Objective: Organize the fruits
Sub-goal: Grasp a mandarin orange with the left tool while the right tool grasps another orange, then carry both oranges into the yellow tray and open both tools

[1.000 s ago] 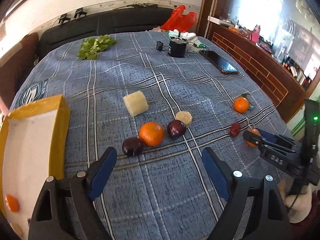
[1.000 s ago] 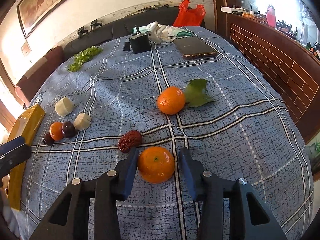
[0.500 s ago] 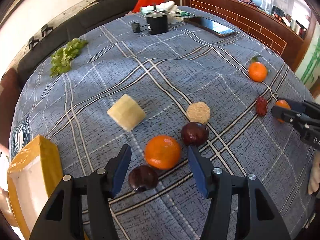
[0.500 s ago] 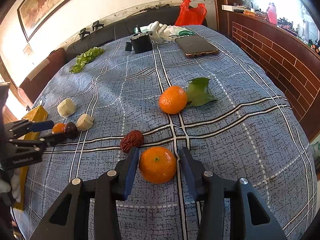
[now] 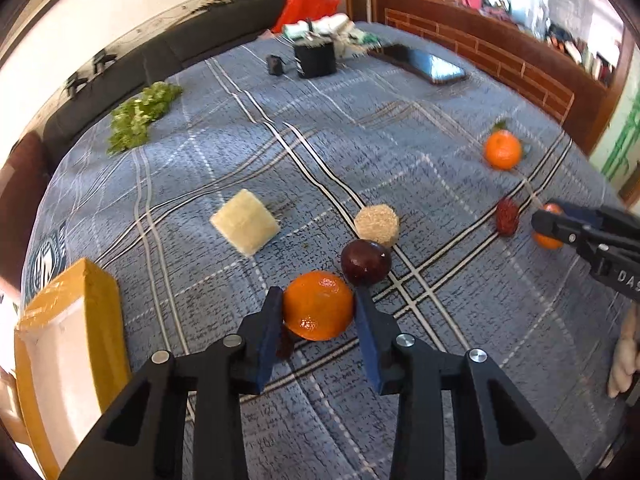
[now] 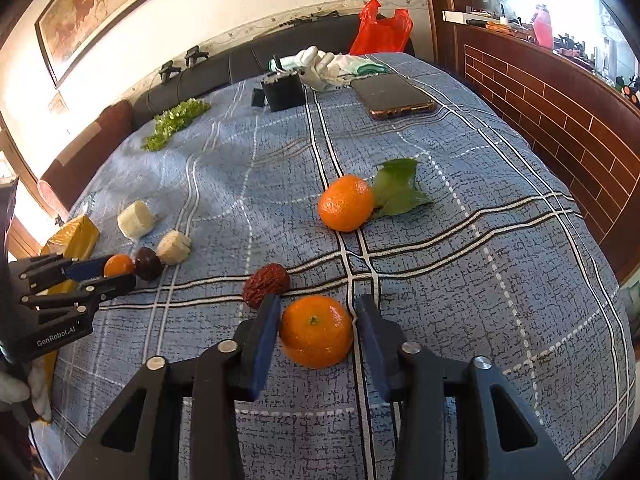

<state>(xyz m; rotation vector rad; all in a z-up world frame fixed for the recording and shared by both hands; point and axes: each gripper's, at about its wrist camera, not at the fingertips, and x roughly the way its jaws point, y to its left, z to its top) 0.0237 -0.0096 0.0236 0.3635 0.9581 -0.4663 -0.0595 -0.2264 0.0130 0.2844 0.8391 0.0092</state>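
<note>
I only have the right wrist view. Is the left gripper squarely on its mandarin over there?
Observer: Yes. The left gripper has just been closing its fingers, and both pads now touch the mandarin between them.
Operator: Anything hidden beside it?
Observer: A dark fruit sits against the finger nearer the yellow box, mostly covered by that finger.
Operator: Is that box open?
Observer: Yes, it is open and white inside.

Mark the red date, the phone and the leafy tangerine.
red date (image 6: 266, 284), right wrist view, middle of its wrinkled skin
phone (image 6: 394, 96), right wrist view, centre of its screen
leafy tangerine (image 6: 346, 203), right wrist view, middle of its peel
</note>
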